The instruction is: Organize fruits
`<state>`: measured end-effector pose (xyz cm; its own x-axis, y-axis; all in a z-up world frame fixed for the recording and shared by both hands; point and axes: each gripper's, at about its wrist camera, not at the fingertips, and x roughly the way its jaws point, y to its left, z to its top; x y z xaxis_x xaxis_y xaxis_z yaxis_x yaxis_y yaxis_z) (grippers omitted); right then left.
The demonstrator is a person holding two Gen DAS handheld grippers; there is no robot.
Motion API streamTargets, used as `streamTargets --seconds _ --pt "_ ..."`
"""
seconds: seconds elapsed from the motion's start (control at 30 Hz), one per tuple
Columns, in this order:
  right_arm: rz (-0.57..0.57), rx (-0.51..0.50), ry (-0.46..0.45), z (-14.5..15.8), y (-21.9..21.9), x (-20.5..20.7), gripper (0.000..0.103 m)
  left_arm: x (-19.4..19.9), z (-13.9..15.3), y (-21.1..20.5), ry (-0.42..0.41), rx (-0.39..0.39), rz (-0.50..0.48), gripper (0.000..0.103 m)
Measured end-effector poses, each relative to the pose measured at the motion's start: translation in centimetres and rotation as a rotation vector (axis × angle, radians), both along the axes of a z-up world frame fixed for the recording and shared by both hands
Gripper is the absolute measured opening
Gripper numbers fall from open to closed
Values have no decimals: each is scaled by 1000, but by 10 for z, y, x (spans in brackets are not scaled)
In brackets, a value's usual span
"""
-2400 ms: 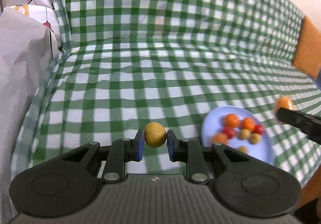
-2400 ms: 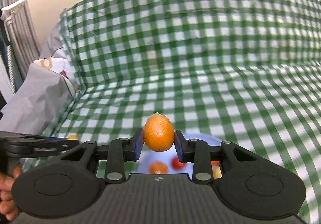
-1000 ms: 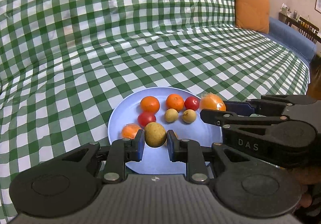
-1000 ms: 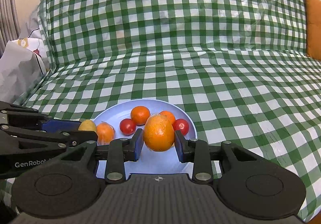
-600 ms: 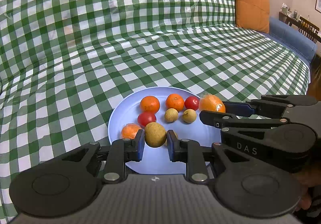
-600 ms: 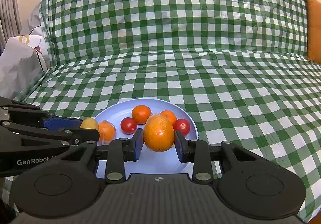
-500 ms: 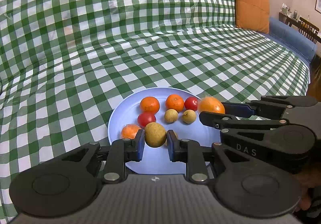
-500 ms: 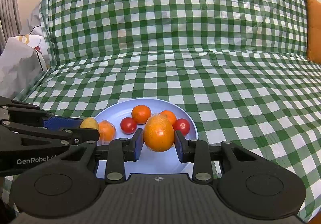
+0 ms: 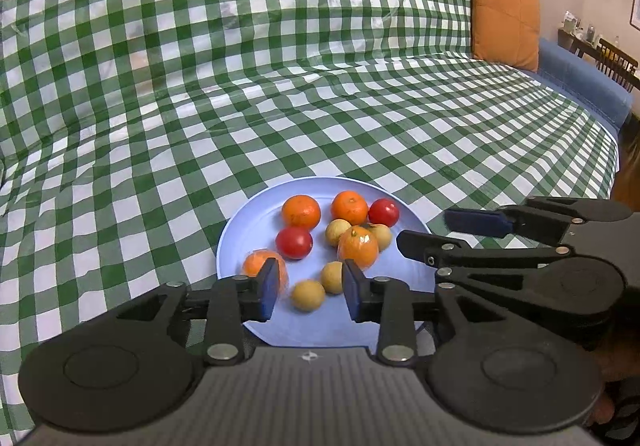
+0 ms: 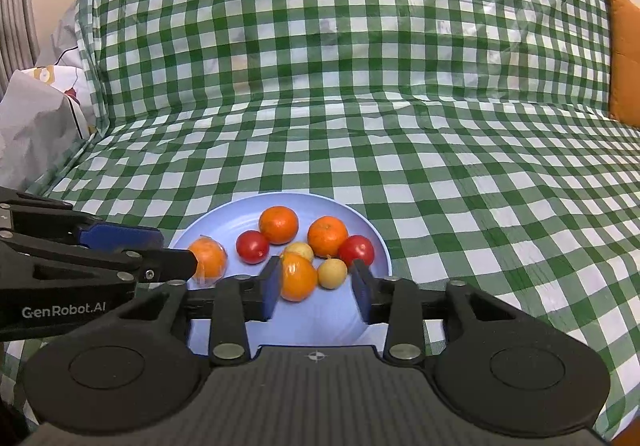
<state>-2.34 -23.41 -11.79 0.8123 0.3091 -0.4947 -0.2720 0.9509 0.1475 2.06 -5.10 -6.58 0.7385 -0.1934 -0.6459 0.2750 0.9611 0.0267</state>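
Resting on a green-and-white checked cloth (image 9: 168,134) that covers a sofa-like seat, a pale blue plate (image 9: 248,230) is seen in both wrist views with all the fruit gathered on it. The left claw (image 9: 306,286) is held just above the near edge of the plate; its jaws have just been opening and now stand apart, released. A small yellow-brown fruit (image 9: 307,295) lies on the plate in the gap between them, touched by neither pad. A 2nd small yellow-brown fruit (image 9: 332,276) lies just beside it, near the right pad.

The right claw (image 10: 316,288) is likewise held over the plate, its jaws having just been opening and now parted. A plastic-wrapped orange (image 10: 297,276) sits on the plate between them, close against the left pad; whether the pad is still touched cannot be told. From the left wrist view this orange (image 9: 358,247) is seen resting among the other fruit, clear of the right claw (image 9: 424,230).

Farther back on the plate 2 mandarins (image 9: 301,211) and 2 red tomatoes (image 9: 294,242) are arranged, with more small yellow fruits (image 9: 338,232) between them. Another wrapped orange (image 9: 258,266) lies at the plate's left side, partly hidden by the left claw's pad. An orange cushion (image 9: 504,14) is propped at the far right of the seat.
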Motion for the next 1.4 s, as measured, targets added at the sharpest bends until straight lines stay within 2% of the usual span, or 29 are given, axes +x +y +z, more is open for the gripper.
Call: streamTargets --seconds 0.1,0.43,0.5,0.57,0.77,0.83,0.93,1.03,1.13,1.27,1.4 --pt "-12 -1 -6 1 -2 -1 62 -1 0 0 -1 3 9 42" --pt "-67 5 -17 7 -9 -9 87 -11 3 2 -14 20 31 43" --pt "-78 8 -38 13 -9 -15 97 -14 4 4 -19 22 39 49" --pt "-89 13 -63 19 -13 -21 102 -19 7 4 -29 24 44 62" --pt "-120 3 -82 25 -24 -44 102 -47 18 6 -85 32 80 87" --pt "-137 4 -85 25 -28 -56 102 -62 22 4 -110 41 102 91" --pt "-179 25 -80 25 -34 -77 102 -86 24 1 -130 55 121 92" --pt "-179 27 -77 28 -33 -90 102 -100 20 -6 -100 60 119 93" --pt "-166 -14 -94 26 -27 -90 102 -99 13 -6 -58 44 126 103" --pt "-178 -14 -26 16 -22 -75 102 -80 2 0 6 74 177 103" --pt "-178 -17 9 11 -17 -67 102 -65 -6 10 72 31 230 103"
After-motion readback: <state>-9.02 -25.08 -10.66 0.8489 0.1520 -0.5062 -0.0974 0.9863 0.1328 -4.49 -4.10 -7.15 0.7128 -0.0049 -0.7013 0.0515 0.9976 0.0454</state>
